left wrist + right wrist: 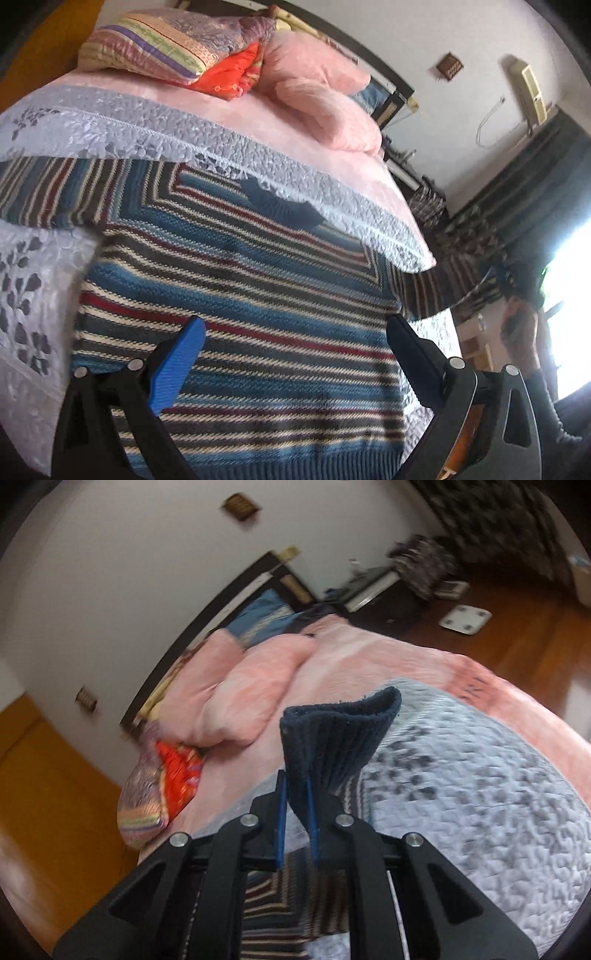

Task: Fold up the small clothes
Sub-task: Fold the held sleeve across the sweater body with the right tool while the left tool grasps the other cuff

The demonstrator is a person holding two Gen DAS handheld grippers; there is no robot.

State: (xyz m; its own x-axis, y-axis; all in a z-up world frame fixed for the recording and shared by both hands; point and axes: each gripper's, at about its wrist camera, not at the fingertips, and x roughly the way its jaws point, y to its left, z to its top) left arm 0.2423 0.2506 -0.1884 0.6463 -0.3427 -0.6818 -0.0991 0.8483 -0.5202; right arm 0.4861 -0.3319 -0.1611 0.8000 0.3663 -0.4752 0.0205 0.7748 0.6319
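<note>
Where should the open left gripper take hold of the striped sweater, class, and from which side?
Grip the ribbed hem of the sweater, coming in from the near edge. The hem lies flat on the bed, nearest the open left gripper, with nothing covering it. The right gripper already pinches a navy ribbed cuff.

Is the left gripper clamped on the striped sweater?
No, the left gripper hangs wide open above the striped sweater, pinching nothing.

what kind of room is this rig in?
A bedroom in a home, most likely. A bed with pink pillows stands against the wall, a striped sweater lies on its quilt, and a bathroom scale sits on the wood floor.
</note>
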